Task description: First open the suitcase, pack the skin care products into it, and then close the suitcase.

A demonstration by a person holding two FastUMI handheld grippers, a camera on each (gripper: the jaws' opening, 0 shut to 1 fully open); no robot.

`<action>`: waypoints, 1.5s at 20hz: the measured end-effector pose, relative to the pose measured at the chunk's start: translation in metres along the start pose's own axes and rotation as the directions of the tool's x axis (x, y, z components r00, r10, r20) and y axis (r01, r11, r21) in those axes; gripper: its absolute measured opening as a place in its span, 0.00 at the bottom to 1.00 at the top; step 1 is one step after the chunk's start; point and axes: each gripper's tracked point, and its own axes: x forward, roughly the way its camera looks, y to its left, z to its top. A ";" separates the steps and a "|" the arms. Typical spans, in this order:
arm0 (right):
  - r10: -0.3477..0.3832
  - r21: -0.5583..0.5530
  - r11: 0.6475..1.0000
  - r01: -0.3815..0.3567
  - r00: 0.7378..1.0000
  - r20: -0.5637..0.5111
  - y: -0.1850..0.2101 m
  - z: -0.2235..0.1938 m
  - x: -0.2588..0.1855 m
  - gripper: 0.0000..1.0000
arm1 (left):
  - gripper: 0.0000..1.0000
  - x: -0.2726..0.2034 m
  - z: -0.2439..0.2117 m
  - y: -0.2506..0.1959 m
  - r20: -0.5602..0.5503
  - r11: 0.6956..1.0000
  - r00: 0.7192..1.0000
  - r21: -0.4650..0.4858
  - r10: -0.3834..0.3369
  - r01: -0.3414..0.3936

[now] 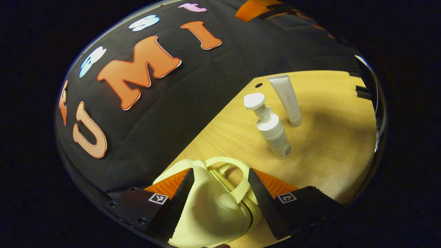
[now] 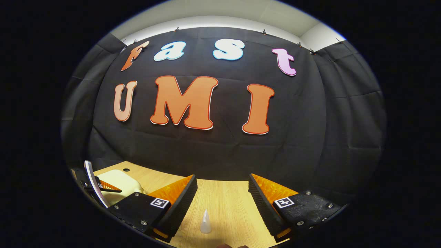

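Left tongs (image 1: pixel 218 187) stand wide apart around the handle end of the pale yellow suitcase (image 1: pixel 210 210), one finger on each side of it; whether the pads actually press the shell I cannot tell. Its looped handle (image 1: pixel 237 175) sits between the fingers, and the case lies closed on the wooden desk (image 1: pixel 330 144). Beyond it stand a white pump bottle (image 1: pixel 270 127) and, just behind that, a white tube (image 1: pixel 287 100) upright on its cap. Right tongs (image 2: pixel 222 193) are spread wide over bare desk, holding nothing, with a small translucent pointed cap (image 2: pixel 205 222) between the fingers. Far left in the right gripper view, the suitcase shows beside the other tongs.
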 end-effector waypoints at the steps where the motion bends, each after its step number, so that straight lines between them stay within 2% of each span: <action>1: -0.002 0.005 1.000 0.002 1.000 -0.003 -0.001 -0.002 -0.001 0.95 | 0.98 0.003 -0.003 -0.003 -0.011 1.000 1.000 0.026 0.001 -0.001; 3: -0.008 0.013 1.000 0.008 1.000 -0.006 -0.004 -0.005 -0.003 0.95 | 0.98 0.007 -0.011 -0.007 -0.048 0.996 0.999 0.093 0.017 -0.012; 5: -0.012 0.016 1.000 0.012 1.000 -0.006 -0.004 -0.006 -0.003 0.95 | 0.94 0.011 -0.015 -0.012 -0.062 0.992 0.998 0.123 0.014 -0.007; 8: -0.016 0.018 1.000 0.017 1.000 -0.008 -0.007 -0.008 -0.003 0.95 | 0.94 0.013 -0.021 -0.011 -0.086 0.987 0.995 0.158 0.041 -0.027; 9: -0.020 0.019 1.000 0.020 1.000 -0.009 -0.008 -0.008 -0.003 0.95 | 0.89 0.015 -0.022 -0.009 -0.093 0.981 0.994 0.189 0.063 -0.044; 10: -0.019 0.020 1.000 0.019 1.000 -0.013 -0.009 -0.010 -0.003 0.95 | 0.90 0.018 -0.024 -0.004 -0.101 0.968 0.990 0.242 0.099 -0.072; 11: -0.021 0.018 1.000 0.021 1.000 -0.017 -0.009 -0.013 -0.003 0.95 | 0.83 0.020 -0.026 -0.005 -0.102 0.956 0.988 0.279 0.119 -0.087; 13: -0.018 0.010 1.000 0.018 1.000 -0.022 -0.008 -0.016 -0.004 0.95 | 0.83 0.028 -0.027 -0.010 -0.104 0.941 0.987 0.327 0.124 -0.084; 15: -0.014 0.005 1.000 0.015 1.000 -0.025 -0.008 -0.017 -0.005 0.95 | 0.62 0.035 -0.023 -0.016 -0.107 0.937 0.988 0.342 0.107 -0.065; 16: -0.013 0.002 1.000 0.014 1.000 -0.026 -0.007 -0.017 -0.005 0.95 | 0.44 0.034 -0.019 -0.017 -0.109 0.937 0.989 0.346 0.102 -0.058; 17: -0.011 0.001 1.000 0.011 1.000 -0.029 -0.007 -0.018 -0.005 0.95 | 0.43 0.026 -0.013 -0.016 -0.091 0.935 0.991 0.348 0.100 -0.062; 18: -0.010 -0.001 1.000 0.010 1.000 -0.029 -0.007 -0.018 -0.005 0.95 | 0.32 0.030 -0.010 -0.017 -0.069 0.935 0.992 0.345 0.108 -0.077; 20: -0.007 -0.004 1.000 0.007 0.999 -0.031 -0.006 -0.019 -0.006 0.95 | 0.08 0.020 -0.013 -0.016 -0.065 0.949 0.992 0.305 0.109 -0.084; 26: 0.015 -0.018 1.000 -0.015 0.999 -0.045 0.006 -0.023 -0.004 0.95 | 0.08 0.000 0.003 0.027 -0.017 0.983 0.987 0.099 0.157 -0.155; 28: 0.031 -0.019 0.999 -0.032 0.998 -0.050 0.016 -0.024 -0.002 0.95 | 0.08 -0.011 0.010 0.050 -0.004 0.983 0.983 0.003 0.181 -0.181; 30: 0.055 -0.027 0.998 -0.056 0.997 -0.052 0.029 -0.023 -0.001 0.95 | 0.08 -0.025 0.018 0.080 0.008 0.972 0.977 -0.104 0.215 -0.213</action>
